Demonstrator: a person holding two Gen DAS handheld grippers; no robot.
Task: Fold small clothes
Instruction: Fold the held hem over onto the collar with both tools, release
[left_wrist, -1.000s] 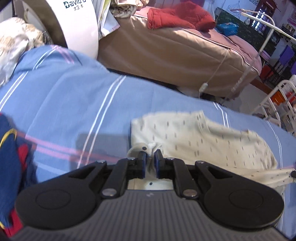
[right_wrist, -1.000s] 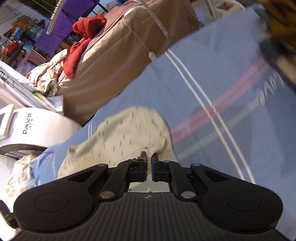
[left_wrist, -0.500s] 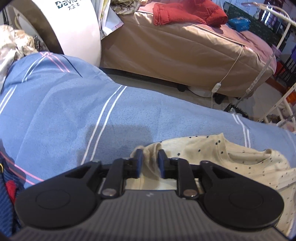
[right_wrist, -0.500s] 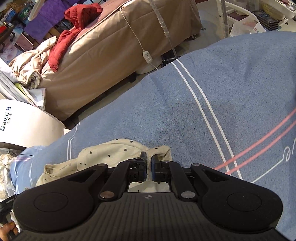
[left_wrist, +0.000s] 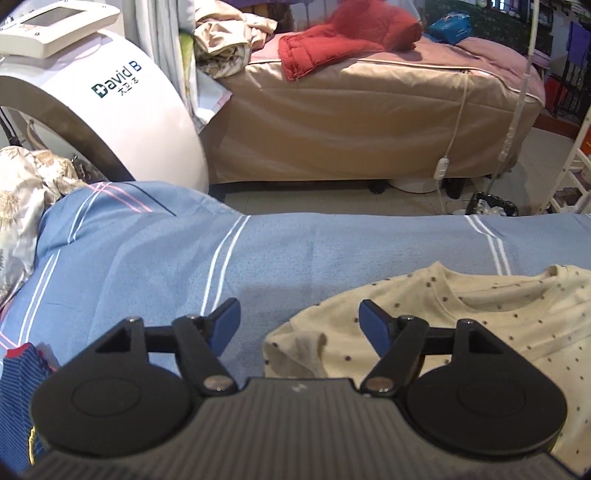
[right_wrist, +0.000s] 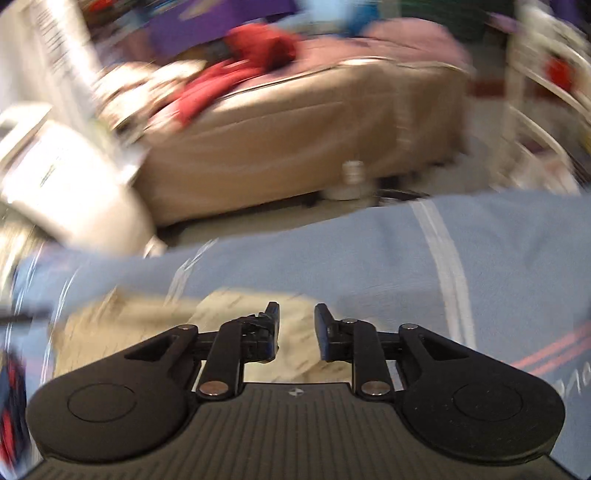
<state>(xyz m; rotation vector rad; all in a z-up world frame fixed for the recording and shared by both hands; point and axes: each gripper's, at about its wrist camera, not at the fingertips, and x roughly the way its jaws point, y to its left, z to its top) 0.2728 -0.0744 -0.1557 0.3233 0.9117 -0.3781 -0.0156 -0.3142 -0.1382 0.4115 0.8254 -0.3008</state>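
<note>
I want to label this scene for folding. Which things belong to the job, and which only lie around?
For the job:
- cream dotted shirt
- blue striped sheet under it
- left gripper, opening
- right gripper, opening

Lying around:
- red jacket
- tan bed
- white machine

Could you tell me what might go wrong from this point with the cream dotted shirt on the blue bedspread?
1. Both grippers' jaws are opening; the left gripper is clear of the cream shirt, whose bunched sleeve end may stay rumpled and spoil the fold.
2. The right gripper view is motion-blurred, so cloth between its jaws might drag along.
3. The shirt lies near the blue bedspread edge and could slip off.
</note>
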